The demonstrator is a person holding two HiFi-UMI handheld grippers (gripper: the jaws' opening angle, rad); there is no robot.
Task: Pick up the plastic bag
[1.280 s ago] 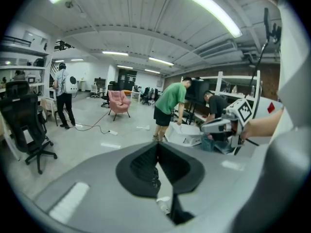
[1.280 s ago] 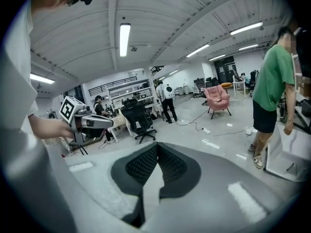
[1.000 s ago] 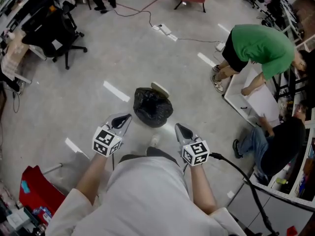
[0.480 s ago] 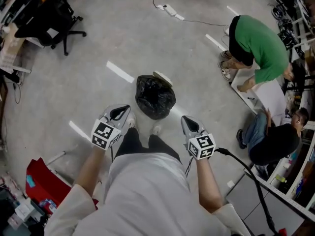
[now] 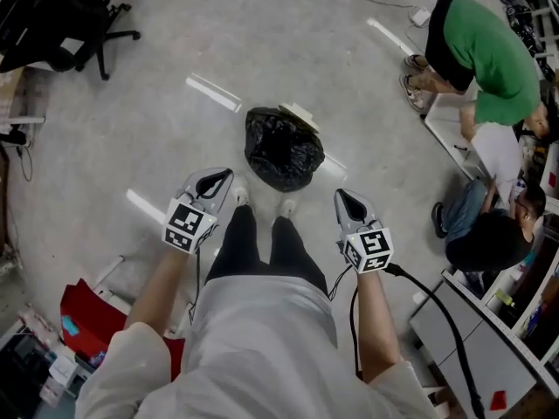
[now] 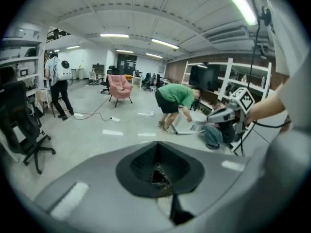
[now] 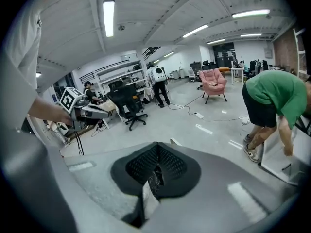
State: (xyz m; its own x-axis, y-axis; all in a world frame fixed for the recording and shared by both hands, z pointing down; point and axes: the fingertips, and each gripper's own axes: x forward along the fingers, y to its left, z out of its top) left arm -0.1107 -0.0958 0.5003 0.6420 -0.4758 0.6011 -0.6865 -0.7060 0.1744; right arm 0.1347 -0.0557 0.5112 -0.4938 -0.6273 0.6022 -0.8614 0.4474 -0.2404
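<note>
- two grippers, each with its jaws pressed together and nothing between them: the left gripper [image 5: 214,180] and the right gripper [image 5: 349,203] are held side by side, well apart, pointing forward and down.
- the black plastic bag [image 5: 284,147] sits on the floor [image 5: 157,51] ahead of both grippers, between their lines and touched by neither. a flat white piece [image 5: 300,114] lies at its far edge.
- only the head view shows the whole bag, the wearer's shoes [image 5: 286,208] just short of it between the grippers, and the cable [image 5: 417,288] trailing back from the right gripper.
- each gripper view has its own closed jaws in front of the bag; only a dark crinkled sliver shows past the tips.
- the gripper views add the room: ceiling strip lights [image 6: 115,35], a pink armchair [image 6: 119,85] far ahead, a standing person [image 6: 59,84] off to the left of the left gripper, and shelving [image 6: 228,76].
- a black office chair [image 7: 127,103] stands ahead and to the left of the right gripper.
- a person in green [image 5: 485,46] bends over to the right of the right gripper, with a seated person [image 5: 493,238] on the floor nearby.
- the floor is smooth grey with short white tape marks [image 5: 212,92].
</note>
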